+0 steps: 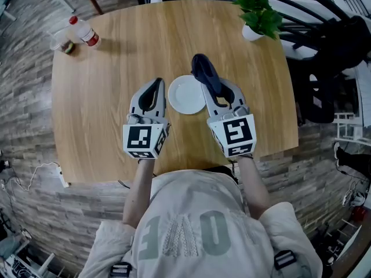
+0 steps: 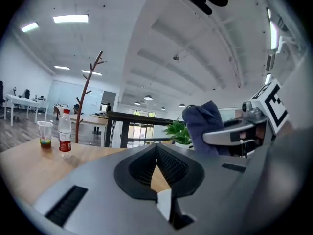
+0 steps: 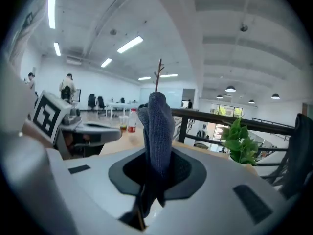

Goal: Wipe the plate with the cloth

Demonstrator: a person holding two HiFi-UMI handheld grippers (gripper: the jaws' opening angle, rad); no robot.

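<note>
Closest to the head camera are the person's shoulders and forearms, and beyond them the two marker cubes. The left hand-held gripper [image 1: 156,83] has its jaws together with nothing between them. The right hand-held gripper [image 3: 156,168] is clamped on the dark blue cloth [image 3: 157,124], which stands up out of its tips in a loose fold. The white plate [image 1: 184,95] lies flat on the table [image 1: 110,74], between the two hand-held grippers and just beside each, and neither seems to touch it. The main risk, as I judge it, is the plate skating across the smooth wood once the cloth presses on it, since the empty left hand-held gripper is not steadying it. A second risk is the cloth pulling out during a stroke, because only its lower part looks pinched. How much fabric sits inside the right jaws is hidden by the fold itself. The plate's right edge is covered by the right hand-held gripper in the head view. A pale sliver low in the left gripper view may be the plate, but I cannot be sure. Whether the plate is dirty cannot be made out.
</note>
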